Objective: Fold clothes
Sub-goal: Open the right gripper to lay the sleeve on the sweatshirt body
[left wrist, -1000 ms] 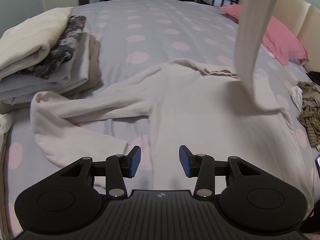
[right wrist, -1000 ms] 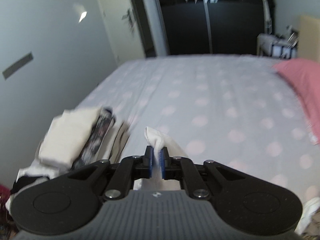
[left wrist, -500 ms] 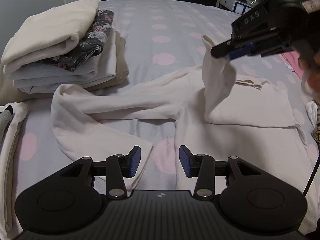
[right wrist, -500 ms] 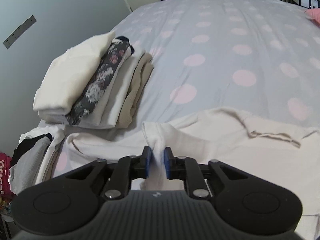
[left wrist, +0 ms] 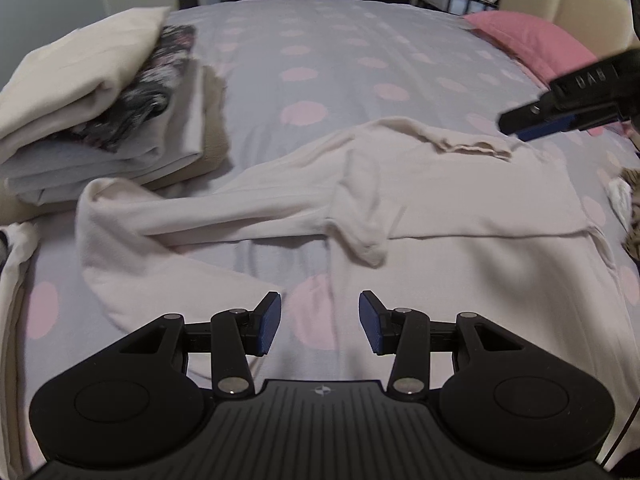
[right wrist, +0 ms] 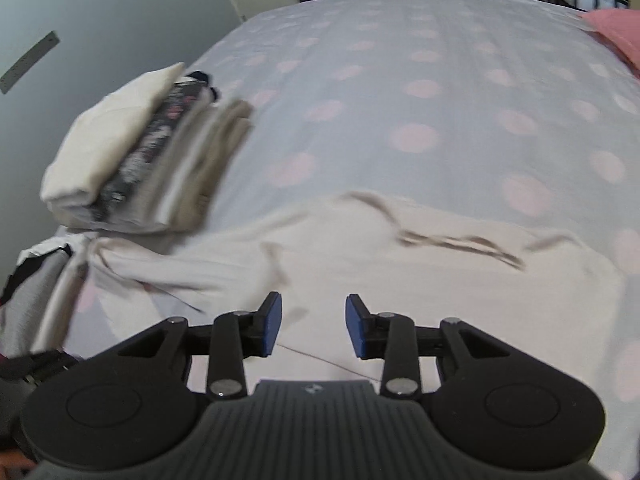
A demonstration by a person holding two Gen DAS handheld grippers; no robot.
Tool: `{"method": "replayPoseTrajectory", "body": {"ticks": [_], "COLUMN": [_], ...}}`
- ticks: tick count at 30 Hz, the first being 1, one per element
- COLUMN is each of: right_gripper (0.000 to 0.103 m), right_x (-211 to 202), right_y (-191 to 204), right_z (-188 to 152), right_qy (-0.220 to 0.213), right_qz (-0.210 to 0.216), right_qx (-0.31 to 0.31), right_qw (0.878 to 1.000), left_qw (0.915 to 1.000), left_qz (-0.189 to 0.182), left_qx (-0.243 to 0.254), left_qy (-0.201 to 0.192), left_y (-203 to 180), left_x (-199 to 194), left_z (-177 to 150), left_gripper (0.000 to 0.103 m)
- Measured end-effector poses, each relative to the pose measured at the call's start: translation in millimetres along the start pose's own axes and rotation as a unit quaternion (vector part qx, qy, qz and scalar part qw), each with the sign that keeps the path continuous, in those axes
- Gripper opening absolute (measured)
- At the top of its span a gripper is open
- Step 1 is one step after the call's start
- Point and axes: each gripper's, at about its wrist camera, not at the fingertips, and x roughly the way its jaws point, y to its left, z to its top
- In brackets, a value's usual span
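Observation:
A cream long-sleeved top (left wrist: pixel 460 208) lies spread on the bed, collar at the far side. One sleeve is folded across its chest, the cuff (left wrist: pixel 368 246) lying near the middle. The other sleeve (left wrist: pixel 168 216) trails left and doubles back. My left gripper (left wrist: pixel 319 322) hovers open over the top's near edge, holding nothing. My right gripper (right wrist: pixel 313 324) is open and empty above the top (right wrist: pixel 440 280); in the left wrist view it (left wrist: pixel 532 126) hangs at the right, above the collar.
A stack of folded clothes (left wrist: pixel 100 108) sits at the left on the grey, pink-dotted bedcover (left wrist: pixel 340 52). Pink pillows (left wrist: pixel 532 40) lie by the headboard at far right. Loose garments lie at the right edge (left wrist: pixel 630 208) and at the left edge (right wrist: pixel 36 292).
My right gripper lowered the lifted sleeve across the top's chest, opened and let it go. It then pulled back to the right. The left gripper stayed open.

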Motion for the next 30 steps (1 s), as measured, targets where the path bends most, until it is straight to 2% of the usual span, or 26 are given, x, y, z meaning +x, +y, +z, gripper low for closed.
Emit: {"method": "replayPoseTrajectory", "body": {"ticks": [5,10,13,18,22,26,30], "right_gripper": [0.039,0.039,0.038,0.038,0.038,0.038,0.037], "right_x": [-22,-40,-42,-29,-7,19,34], "right_y": [-71,-130,-145,-136,-113,-100,-97], "right_z": [-22,-46,-66,-99,-118,-134,-140], "right_qy": [-0.001,-0.003,0.001,0.01,0.015,0.028,0.021], "right_qz": [-0.037,-0.088,-0.112,-0.126,-0.172,-0.223,-0.265], "right_qx": [0.028,0.032,0.004,-0.083,-0.197,-0.302,-0.361], "right_qw": [0.999,0.996,0.994,0.988,0.965,0.926,0.894], "left_qw": [0.9993,0.9991,0.9987,0.9976,0.9967,0.9959,0.9954], "left_qz": [-0.009,-0.007,0.0,0.013,0.018,0.022,0.026], "left_qx": [0.035,0.042,0.046,0.046,0.049,0.056,0.053], "left_qy": [0.006,0.011,0.024,0.05,0.062,0.068,0.076], "left_y": [-22,-29,-31,-32,-32,-34,-33], "left_x": [7,15,23,36,42,45,49], "left_z": [1,1,-1,-5,-8,-10,-11], "left_gripper": [0.041,0.041,0.041,0.041,0.041,0.041,0.041]}}
